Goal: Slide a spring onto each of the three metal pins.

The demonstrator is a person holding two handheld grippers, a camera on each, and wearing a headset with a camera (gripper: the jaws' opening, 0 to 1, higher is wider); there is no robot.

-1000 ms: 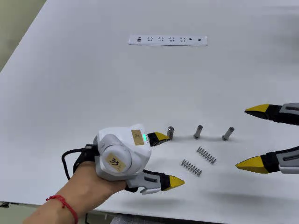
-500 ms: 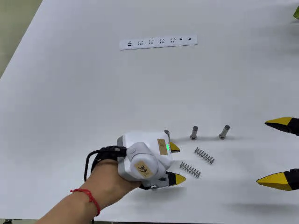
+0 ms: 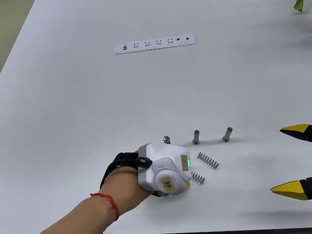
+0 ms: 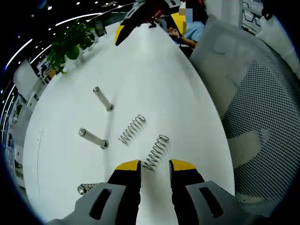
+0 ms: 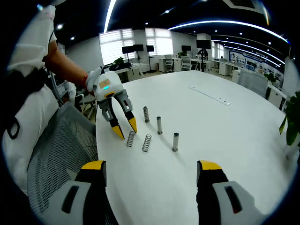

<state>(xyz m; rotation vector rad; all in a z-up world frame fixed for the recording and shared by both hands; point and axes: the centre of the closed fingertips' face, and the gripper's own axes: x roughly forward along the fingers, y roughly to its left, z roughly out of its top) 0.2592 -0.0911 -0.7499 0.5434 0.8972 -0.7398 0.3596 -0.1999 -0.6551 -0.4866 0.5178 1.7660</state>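
The near spring (image 4: 156, 152) runs up the frame from between the narrowly parted jaws of the left gripper (image 4: 155, 165), with the wide-open right gripper (image 5: 152, 165) farther off.

labels | left gripper (image 4: 154, 165) round sticker (image 3: 167, 184) | two marks, unreadable | no other text legible

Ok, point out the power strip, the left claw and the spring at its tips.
power strip (image 3: 155, 43), head view, mid-body.
left claw (image 4: 155, 165), left gripper view, midway between its tips.
spring (image 4: 156, 150), left gripper view, mid-coil.
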